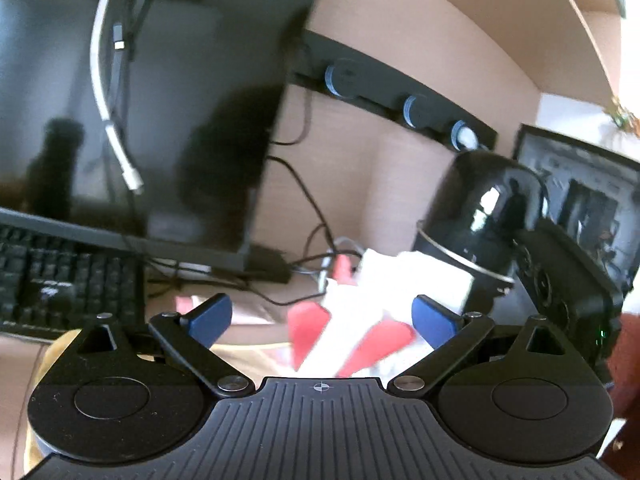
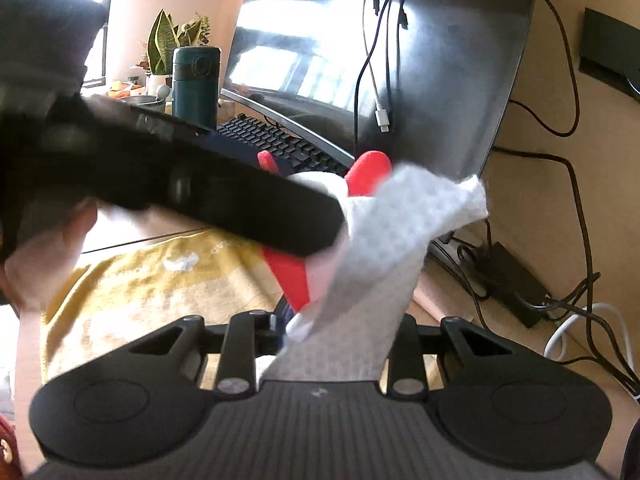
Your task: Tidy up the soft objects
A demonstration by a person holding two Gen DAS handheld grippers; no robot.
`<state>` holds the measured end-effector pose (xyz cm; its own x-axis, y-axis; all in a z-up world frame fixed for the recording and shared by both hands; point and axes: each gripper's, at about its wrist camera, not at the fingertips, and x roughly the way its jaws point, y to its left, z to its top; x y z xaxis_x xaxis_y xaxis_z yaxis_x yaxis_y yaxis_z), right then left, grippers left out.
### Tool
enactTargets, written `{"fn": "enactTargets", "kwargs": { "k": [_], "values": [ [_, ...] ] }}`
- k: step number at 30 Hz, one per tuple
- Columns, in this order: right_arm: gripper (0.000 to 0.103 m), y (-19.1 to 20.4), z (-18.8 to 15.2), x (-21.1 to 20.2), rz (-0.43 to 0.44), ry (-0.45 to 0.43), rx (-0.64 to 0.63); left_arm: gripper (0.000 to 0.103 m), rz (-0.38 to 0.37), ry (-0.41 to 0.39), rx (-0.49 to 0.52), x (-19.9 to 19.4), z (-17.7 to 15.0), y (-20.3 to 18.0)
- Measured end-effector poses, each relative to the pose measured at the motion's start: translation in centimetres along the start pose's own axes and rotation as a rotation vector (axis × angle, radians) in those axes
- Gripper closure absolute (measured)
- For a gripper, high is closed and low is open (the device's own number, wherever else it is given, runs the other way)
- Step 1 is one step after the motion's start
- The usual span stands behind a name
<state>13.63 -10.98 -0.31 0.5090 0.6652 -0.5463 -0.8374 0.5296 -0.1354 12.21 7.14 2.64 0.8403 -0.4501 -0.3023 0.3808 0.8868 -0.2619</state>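
Two handheld grippers over a desk, one spread and empty, one pinching a white cloth.

On the wooden desk (image 1: 352,184), toward its left edge, lies a black keyboard (image 1: 60,280) under a dark flat monitor (image 1: 160,100). The left gripper (image 1: 322,318) has its blue-padded fingers (image 1: 210,318) spread wide apart with nothing between them, pointing at a blurred red-and-white soft toy (image 1: 352,328) just beyond them. In the right wrist view, a yellow terry towel (image 2: 152,292) lies flat on the desk's near edge, left of the right gripper (image 2: 336,340), whose fingers are drawn together on a white waffle-textured cloth (image 2: 396,240) that rises up from them. The toy sits just behind the cloth. Toward the desk's right edge stands a glossy black domed appliance (image 1: 480,216).
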Motion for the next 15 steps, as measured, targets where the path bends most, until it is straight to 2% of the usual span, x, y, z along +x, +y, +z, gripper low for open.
{"fn": "enactTargets", "kwargs": {
  "k": [4, 5, 6, 7, 8, 11, 15],
  "values": [
    [0.071, 0.2, 0.3, -0.3, 0.006, 0.002, 0.009, 0.005, -0.023, -0.005, 0.018, 0.4, 0.4, -0.6],
    [0.071, 0.2, 0.3, -0.3, 0.007, 0.003, 0.006, 0.013, -0.004, 0.010, 0.041, 0.8, 0.5, -0.7],
    [0.071, 0.3, 0.3, -0.2, 0.004, 0.007, 0.002, 0.033, 0.004, 0.038, 0.051, 1.3, 0.5, -0.6],
    [0.071, 0.3, 0.3, -0.1, 0.002, 0.011, 0.000, 0.037, 0.010, 0.067, 0.057, 1.8, 0.5, -0.6],
    [0.071, 0.3, 0.3, -0.2, 0.001, 0.013, 0.002, 0.037, 0.015, 0.096, 0.064, 2.3, 0.5, -0.5],
    [0.069, 0.2, 0.5, -0.5, -0.004, 0.022, 0.007, 0.039, 0.014, 0.112, 0.070, 2.7, 0.4, -0.5],
    [0.058, 0.0, 0.7, -1.1, -0.018, 0.023, 0.008, 0.039, 0.023, 0.110, 0.063, 3.0, 0.4, -0.3]
  ]
}}
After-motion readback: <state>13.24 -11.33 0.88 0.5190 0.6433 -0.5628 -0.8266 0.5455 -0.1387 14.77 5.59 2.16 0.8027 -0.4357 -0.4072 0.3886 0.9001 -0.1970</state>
